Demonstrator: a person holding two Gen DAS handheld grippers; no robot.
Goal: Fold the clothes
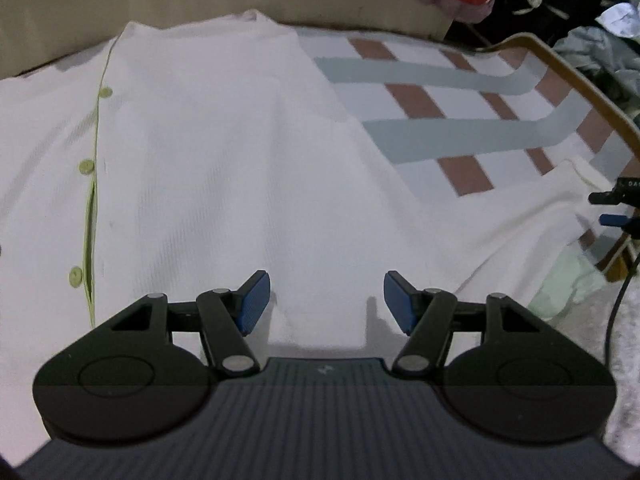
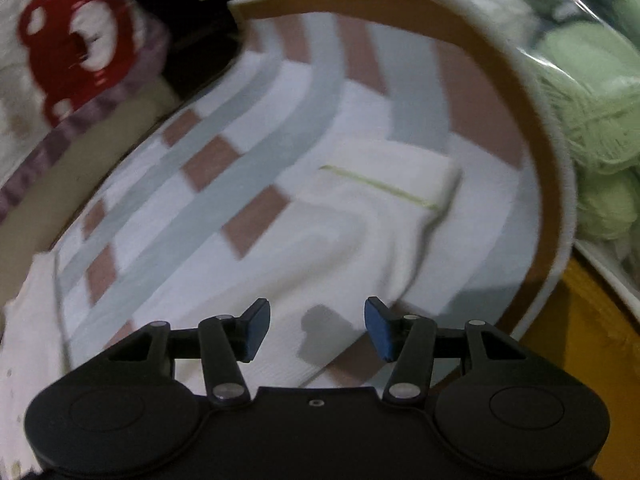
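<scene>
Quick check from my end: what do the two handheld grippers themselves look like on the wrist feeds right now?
Both look alike. The left gripper has black linkage arms with silver pivot pins, two round black housings, blue ribbed pads and a grey ribbed body. The right gripper has the same black linkage, silver pins and blue pads, but its body reads plain black with a small screw at the centre. No hand or sleeve shows.

The left hand-held gripper [image 1: 326,300] hovers with jaws apart over a white shirt [image 1: 208,168]; green buttons [image 1: 85,167] run down its left; a striped cloth [image 1: 460,100] lies beneath.
</scene>
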